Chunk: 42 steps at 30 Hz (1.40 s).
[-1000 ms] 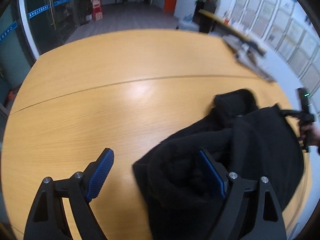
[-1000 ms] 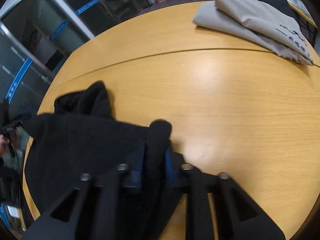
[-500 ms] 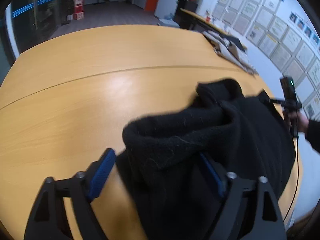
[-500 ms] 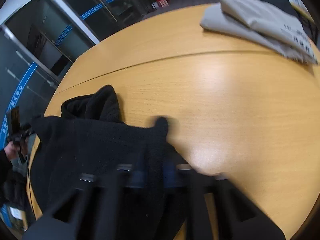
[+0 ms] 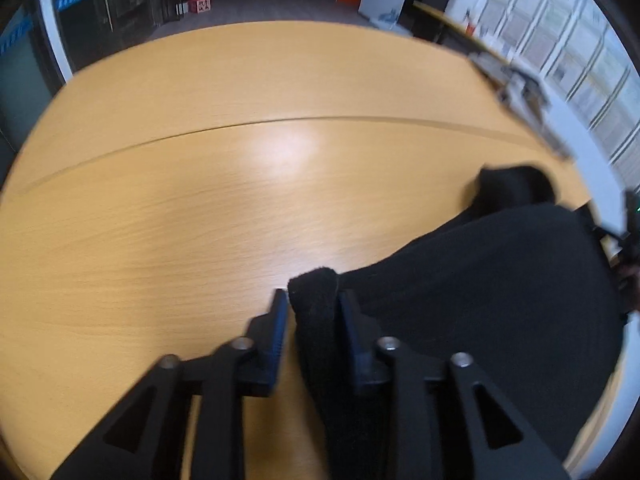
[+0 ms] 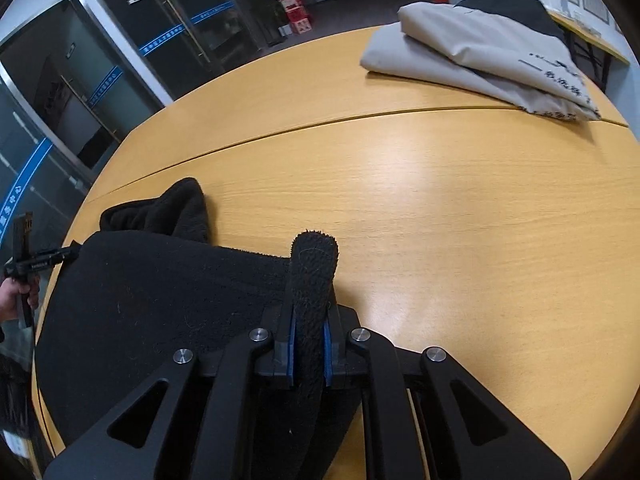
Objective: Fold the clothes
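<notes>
A black fleece garment lies spread on the wooden table. My left gripper is shut on a rolled edge of the garment at its left corner. In the right wrist view the same garment stretches flat to the left. My right gripper is shut on another rolled edge of it, which sticks up between the blue pads. A bunched part of the garment lies at its far edge. The other gripper shows at the far left, held in a hand.
Folded grey clothes lie stacked at the table's far right, blurred in the left wrist view. A seam runs across the tabletop. Glass doors stand beyond the table.
My left gripper was open beside the garment and has closed on its edge. The garment has been pulled out flatter between both grippers. The right gripper has stayed shut.
</notes>
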Each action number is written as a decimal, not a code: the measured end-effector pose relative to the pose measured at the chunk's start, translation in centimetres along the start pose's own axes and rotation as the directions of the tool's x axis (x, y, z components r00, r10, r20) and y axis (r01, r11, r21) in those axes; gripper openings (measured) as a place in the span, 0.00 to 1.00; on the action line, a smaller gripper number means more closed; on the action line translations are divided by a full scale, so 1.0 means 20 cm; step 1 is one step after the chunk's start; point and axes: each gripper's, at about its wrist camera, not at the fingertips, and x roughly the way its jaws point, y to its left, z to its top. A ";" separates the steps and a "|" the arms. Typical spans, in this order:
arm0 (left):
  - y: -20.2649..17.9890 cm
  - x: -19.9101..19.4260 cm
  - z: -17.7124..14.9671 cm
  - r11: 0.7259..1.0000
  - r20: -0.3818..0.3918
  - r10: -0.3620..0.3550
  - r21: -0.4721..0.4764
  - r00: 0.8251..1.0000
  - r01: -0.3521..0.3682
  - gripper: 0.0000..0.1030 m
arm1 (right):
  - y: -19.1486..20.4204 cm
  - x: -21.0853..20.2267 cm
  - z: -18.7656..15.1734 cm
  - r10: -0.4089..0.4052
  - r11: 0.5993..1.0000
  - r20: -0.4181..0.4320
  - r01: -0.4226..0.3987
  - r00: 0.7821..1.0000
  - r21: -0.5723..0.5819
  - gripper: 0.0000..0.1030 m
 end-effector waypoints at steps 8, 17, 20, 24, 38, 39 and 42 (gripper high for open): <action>-0.18 -0.37 0.04 0.993 0.224 -0.059 0.117 0.973 0.034 0.61 | 0.11 -0.33 -0.05 -0.115 0.993 0.103 0.115 0.988 0.010 0.70; -0.59 -0.11 -0.21 0.897 0.129 -0.064 0.442 0.990 0.000 0.79 | 0.27 -0.88 -0.98 -0.076 0.902 0.078 0.035 0.994 0.430 0.83; -0.60 0.01 -0.22 0.898 0.124 -0.070 0.440 0.990 0.008 0.80 | 0.29 -0.83 -1.19 -0.026 0.835 0.046 -0.004 0.999 0.550 0.83; -0.62 0.05 -0.19 0.899 0.134 -0.089 0.437 0.987 0.021 0.81 | 0.31 -0.72 -1.22 0.006 0.795 0.116 -0.075 0.993 0.603 0.83; -0.77 0.10 -0.34 0.851 0.191 -0.108 0.525 0.976 -0.009 0.81 | 0.22 -0.61 -1.12 -0.117 0.718 0.206 -0.061 0.972 0.693 0.50; -0.76 0.10 -0.34 0.855 0.191 -0.112 0.519 0.975 -0.004 0.81 | 0.23 -0.61 -1.13 -0.116 0.715 0.202 -0.059 0.973 0.697 0.52; -0.76 0.11 -0.34 0.858 0.198 -0.114 0.514 0.974 -0.004 0.81 | 0.23 -0.65 -1.17 -0.130 0.704 0.182 -0.038 0.975 0.709 0.64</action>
